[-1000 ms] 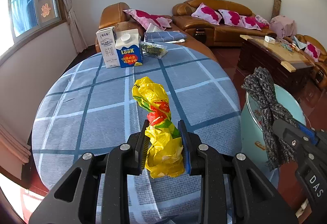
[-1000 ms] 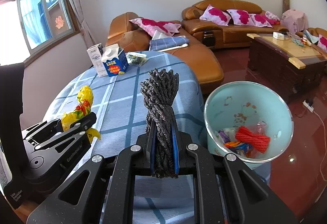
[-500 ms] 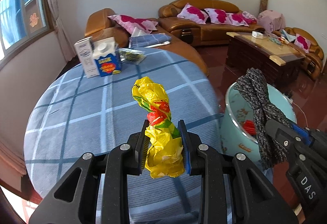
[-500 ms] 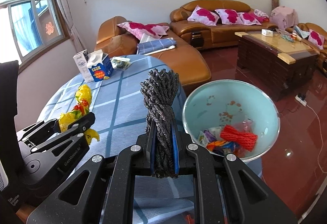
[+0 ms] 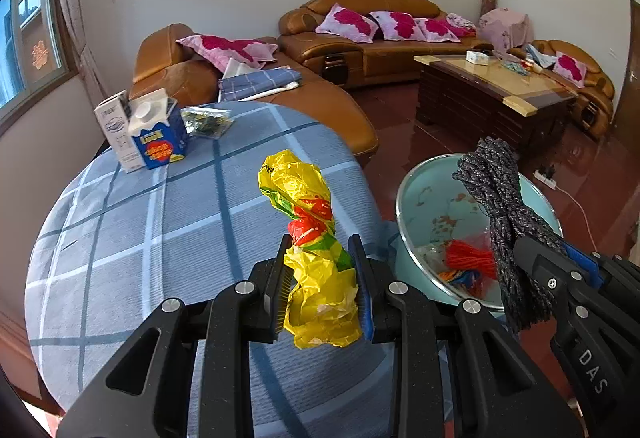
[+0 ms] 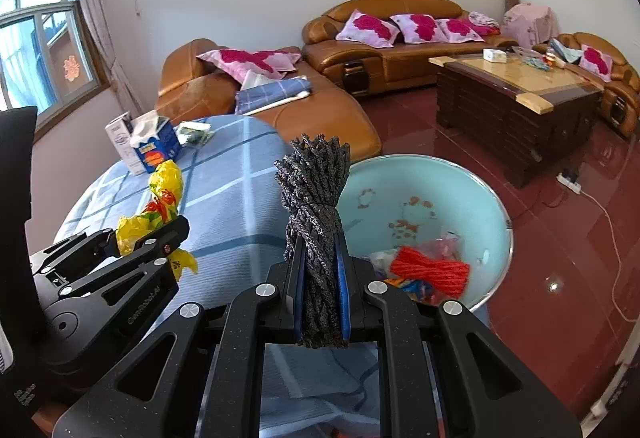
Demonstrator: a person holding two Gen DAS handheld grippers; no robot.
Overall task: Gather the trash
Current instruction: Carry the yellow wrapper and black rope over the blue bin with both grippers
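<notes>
The left claw (image 5: 322, 288) is clenched on a crumpled yellow wrapper (image 5: 316, 262), held above the near part of the desk (image 5: 120, 238). The right claw (image 6: 320, 294) grips a dark rope bundle (image 6: 316, 222) near the left rim of the pale blue bin (image 6: 492, 206). A red bundle (image 6: 430, 270) and scraps already lie in it; by my judgement both held pieces await dropping, while two cartons (image 5: 148, 134) and a packet (image 5: 206, 120) remain on the far left

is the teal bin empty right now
No, the teal bin already holds a red yarn bundle and some crumpled wrappers at its bottom.
</notes>
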